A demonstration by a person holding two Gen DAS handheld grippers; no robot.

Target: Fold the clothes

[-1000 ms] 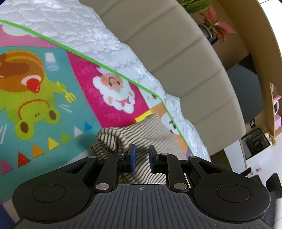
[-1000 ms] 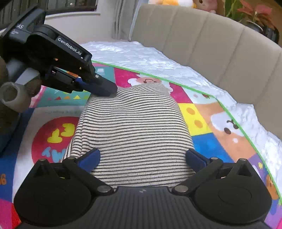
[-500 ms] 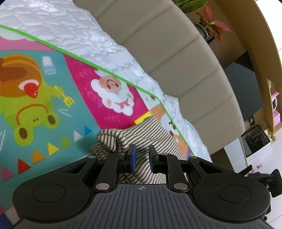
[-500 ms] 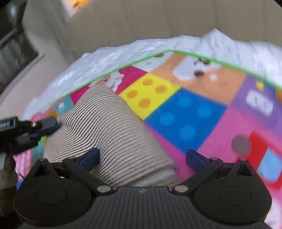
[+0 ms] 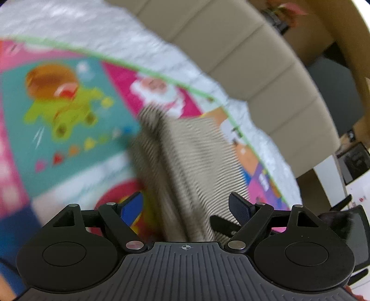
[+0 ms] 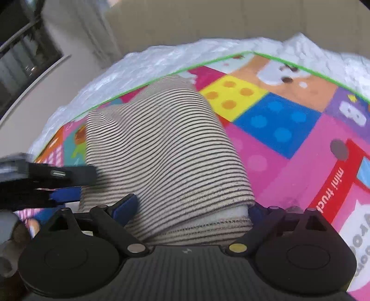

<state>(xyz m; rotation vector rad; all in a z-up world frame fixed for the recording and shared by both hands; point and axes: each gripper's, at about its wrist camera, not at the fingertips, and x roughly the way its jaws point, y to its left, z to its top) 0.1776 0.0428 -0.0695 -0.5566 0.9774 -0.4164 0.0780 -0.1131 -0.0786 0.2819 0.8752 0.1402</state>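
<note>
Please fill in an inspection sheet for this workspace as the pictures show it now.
Surface: colourful cartoon-print play mat with a green edge, spread on a white quilted bed cover.
Job's things: beige garment with thin dark stripes, folded over, lying on the mat.
Clutter: nothing seen.
Grippers: left gripper with jaws open, garment ahead of it; right gripper with jaws open, straddling the near fold.
Cables: nothing seen.
Surroundings: beige padded headboard; red-leaved potted plant, blurred.

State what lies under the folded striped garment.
The striped garment rests on the colourful play mat, which covers a white quilt. The mat's pattern beneath it is hidden.
</note>
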